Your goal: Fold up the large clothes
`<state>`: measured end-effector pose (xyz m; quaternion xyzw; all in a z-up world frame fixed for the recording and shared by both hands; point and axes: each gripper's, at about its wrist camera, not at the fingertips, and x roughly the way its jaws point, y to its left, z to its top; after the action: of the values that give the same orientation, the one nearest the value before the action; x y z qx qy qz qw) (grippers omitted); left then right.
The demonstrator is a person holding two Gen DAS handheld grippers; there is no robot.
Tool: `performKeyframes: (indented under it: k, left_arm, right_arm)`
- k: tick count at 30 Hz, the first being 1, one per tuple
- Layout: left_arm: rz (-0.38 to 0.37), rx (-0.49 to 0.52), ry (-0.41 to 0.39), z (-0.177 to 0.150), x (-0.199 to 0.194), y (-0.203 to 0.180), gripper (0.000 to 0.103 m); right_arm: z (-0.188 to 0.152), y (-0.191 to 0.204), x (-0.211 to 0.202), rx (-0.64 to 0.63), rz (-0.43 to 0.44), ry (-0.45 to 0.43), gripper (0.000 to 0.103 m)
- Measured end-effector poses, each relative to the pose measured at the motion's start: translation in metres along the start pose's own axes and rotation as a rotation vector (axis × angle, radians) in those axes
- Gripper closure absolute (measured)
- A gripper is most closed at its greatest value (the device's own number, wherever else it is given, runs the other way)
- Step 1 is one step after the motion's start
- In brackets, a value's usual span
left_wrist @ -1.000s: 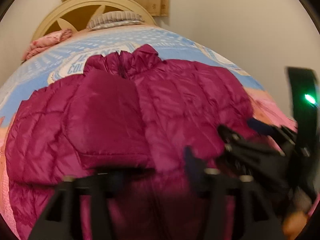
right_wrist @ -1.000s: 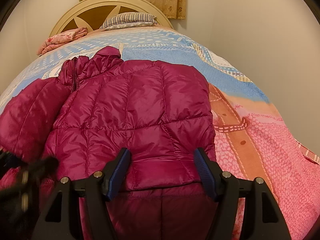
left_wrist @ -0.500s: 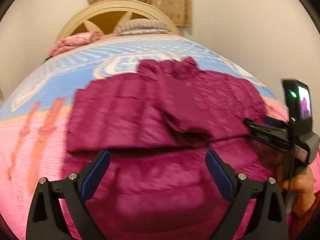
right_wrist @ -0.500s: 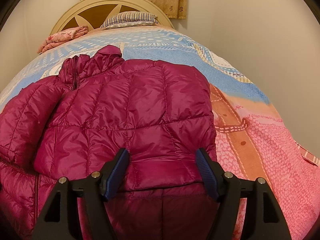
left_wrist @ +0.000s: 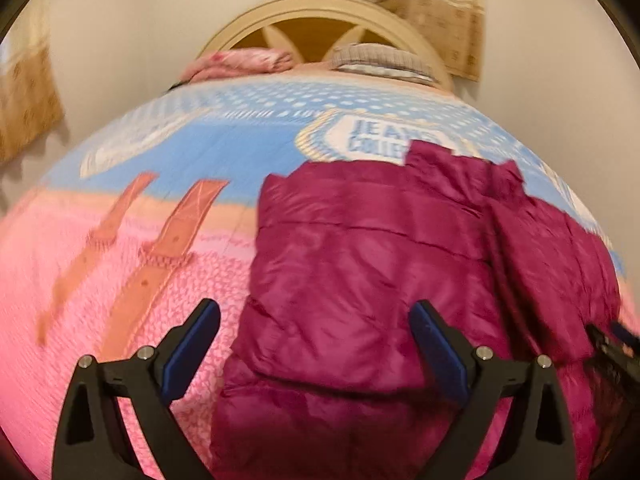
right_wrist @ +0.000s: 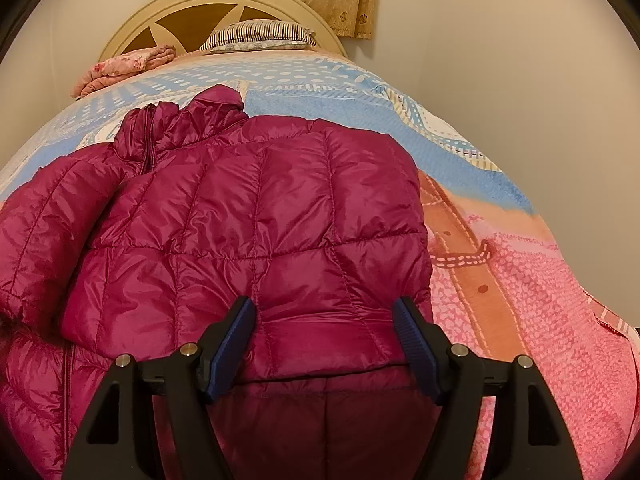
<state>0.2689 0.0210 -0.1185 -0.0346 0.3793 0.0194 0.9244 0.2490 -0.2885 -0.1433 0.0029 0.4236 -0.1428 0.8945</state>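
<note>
A magenta quilted puffer jacket (right_wrist: 260,220) lies on the bed with its collar toward the headboard. Its sides are folded in over the body. My right gripper (right_wrist: 324,304) hangs over the lower edge of the folded right panel. Its blue pads (right_wrist: 236,332) stand either side of a bulge of that fabric, and I see no pinch in it. In the left wrist view the jacket (left_wrist: 360,260) fills the centre and right. My left gripper (left_wrist: 314,312) is wide open above the jacket's left edge and holds nothing. The right tool's black tip (left_wrist: 612,348) shows at the far right.
A pink and blue bedspread (left_wrist: 120,240) covers the bed around the jacket. At the head stand a cream headboard (right_wrist: 224,4), a striped pillow (right_wrist: 260,36) and a folded pink blanket (right_wrist: 124,68). A plain wall runs along the bed's right side.
The left gripper has swung left across the jacket and opened wide, letting go of the left sleeve, which now lies folded over the body. The right gripper has stayed in place.
</note>
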Motion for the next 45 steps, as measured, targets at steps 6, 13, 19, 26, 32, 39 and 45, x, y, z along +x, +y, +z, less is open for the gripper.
performKeyframes:
  k: [6, 13, 19, 26, 32, 39, 45]
  left_arm:
    - [-0.028, -0.110, 0.115, -0.012, 0.031, 0.017, 0.001]
    - [-0.025, -0.110, 0.105, -0.016, 0.030, 0.013, 0.000]
    - [-0.049, -0.136, 0.094, -0.016, 0.027, 0.020, 0.000]
    - [-0.062, -0.162, 0.083, -0.018, 0.024, 0.028, 0.000]
    - [-0.069, -0.167, 0.082, -0.019, 0.023, 0.030, 0.000]
    - [-0.068, -0.166, 0.083, -0.019, 0.022, 0.030, 0.000]
    - [-0.066, -0.166, 0.082, -0.019, 0.022, 0.030, 0.000]
  right_arm:
    - [0.000, 0.000, 0.000, -0.001, -0.003, 0.000, 0.030]
    - [0.006, 0.026, -0.053, 0.011, 0.144, -0.100, 0.030]
    - [0.011, 0.116, -0.093, -0.169, 0.385, -0.148, 0.030]
    - [0.015, 0.137, -0.058, -0.223, 0.331, -0.047, 0.051]
    - [0.016, 0.066, -0.042, 0.117, 0.429, 0.021, 0.068]
    - [-0.026, 0.027, -0.027, 0.226, 0.424, 0.120, 0.068]
    - [0.005, 0.014, -0.065, 0.266, 0.417, -0.060, 0.061]
